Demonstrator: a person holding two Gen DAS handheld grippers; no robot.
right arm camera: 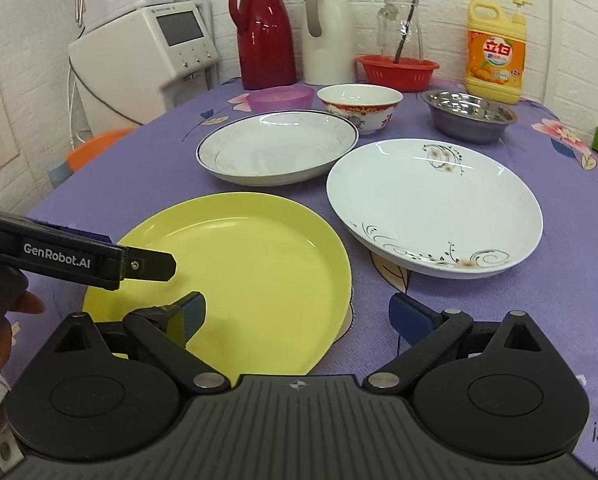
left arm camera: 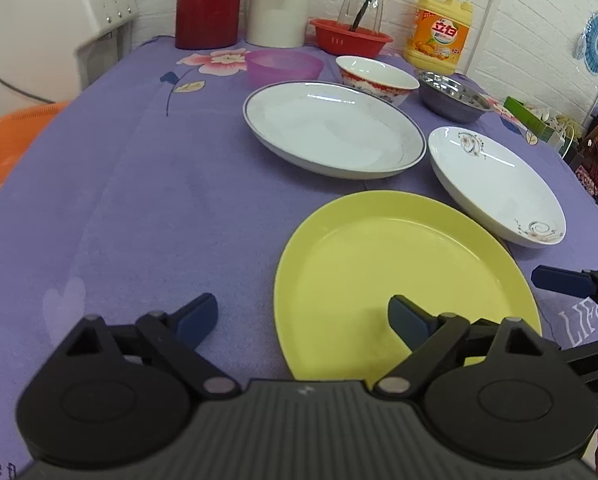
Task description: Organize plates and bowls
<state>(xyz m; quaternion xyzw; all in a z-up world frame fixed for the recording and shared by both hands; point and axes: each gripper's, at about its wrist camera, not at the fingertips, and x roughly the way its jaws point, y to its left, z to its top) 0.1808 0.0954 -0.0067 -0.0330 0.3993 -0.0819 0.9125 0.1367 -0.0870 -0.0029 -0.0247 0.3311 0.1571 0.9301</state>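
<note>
Left claw spread astride the near-left rim of the yellow plate on the purple-clothed bench, right claw spread over its right rim, pinching nothing; beyond, blue-rimmed plate, then flowered plate.

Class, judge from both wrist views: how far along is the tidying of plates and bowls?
Done: nothing looks stacked; the yellow plate, blue-rimmed plate and floral plate lie apart.

In hand: nothing is held. The left tool and right tool stand open at opposite edges of the yellow plate.

Left: all three plates, plus the purple bowl, patterned bowl and steel bowl.
</note>
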